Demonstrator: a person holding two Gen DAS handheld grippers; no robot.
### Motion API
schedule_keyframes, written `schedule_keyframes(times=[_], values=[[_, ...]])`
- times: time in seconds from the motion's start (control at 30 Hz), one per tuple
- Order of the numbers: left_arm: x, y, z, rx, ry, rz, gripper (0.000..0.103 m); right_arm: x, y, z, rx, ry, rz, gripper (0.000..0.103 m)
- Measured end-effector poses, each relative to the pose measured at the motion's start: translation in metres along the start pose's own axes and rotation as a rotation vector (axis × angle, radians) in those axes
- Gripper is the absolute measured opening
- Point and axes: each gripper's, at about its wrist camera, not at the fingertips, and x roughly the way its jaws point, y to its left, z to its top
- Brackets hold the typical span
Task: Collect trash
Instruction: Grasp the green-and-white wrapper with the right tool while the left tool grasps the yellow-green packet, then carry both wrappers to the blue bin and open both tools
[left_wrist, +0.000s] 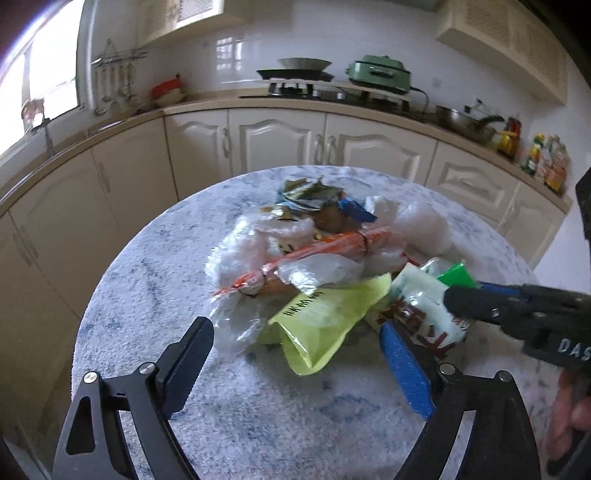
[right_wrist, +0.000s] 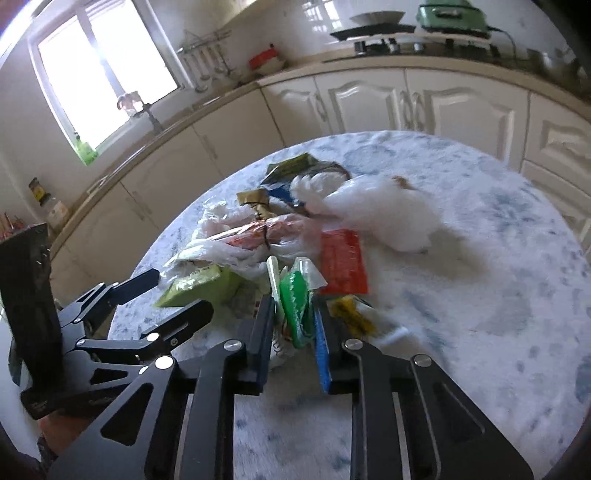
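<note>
A heap of trash lies on a round marbled table (left_wrist: 155, 295): a long orange wrapper (left_wrist: 332, 245), crumpled white plastic bags (left_wrist: 417, 221), a yellow-green pouch (left_wrist: 325, 317) and a flat red packet (right_wrist: 343, 258). My left gripper (left_wrist: 295, 328) is open at the heap's near edge. The yellow-green pouch lies between its fingers, untouched by the pads. My right gripper (right_wrist: 293, 302) is shut on a green and white wrapper (right_wrist: 295, 295) at the heap's near right side. In the left wrist view it (left_wrist: 454, 299) reaches in from the right, with that wrapper (left_wrist: 421, 295) at its tip.
Cream kitchen cabinets (left_wrist: 280, 140) curve behind the table, with a stove and pan (left_wrist: 295, 74), a green appliance (left_wrist: 380, 72) and bottles (left_wrist: 546, 162) on the counter. A small yellow wrapper (right_wrist: 351, 314) lies beside my right gripper. A hand (left_wrist: 569, 417) shows at the right edge.
</note>
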Motion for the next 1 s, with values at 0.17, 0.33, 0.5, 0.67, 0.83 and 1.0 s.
schedule_keyframes(times=[0.17,0.33,0.5,0.67,0.83,1.0], values=[[0.027,-0.012,0.014,0.079,0.031,0.031,0.09,-0.002,-0.002,-0.005,0.002,0.016,-0.009,0.025],[0.048,-0.007,0.024,0.044,0.087,-0.035,0.033,0.014,-0.005,-0.005,0.033,0.048,0.013,0.043],[0.038,0.01,0.017,-0.041,0.065,-0.077,0.025,0.03,0.005,-0.008,0.016,0.064,0.027,0.025],[0.019,0.026,-0.003,-0.109,0.04,-0.093,0.023,0.017,0.016,-0.017,-0.018,0.036,0.043,0.015],[0.003,0.033,-0.021,-0.152,0.011,-0.093,0.022,-0.002,0.011,-0.027,0.0,0.003,0.043,0.015],[-0.02,0.021,-0.028,-0.147,-0.05,-0.1,0.022,-0.028,0.004,-0.029,0.016,-0.046,0.028,0.015]])
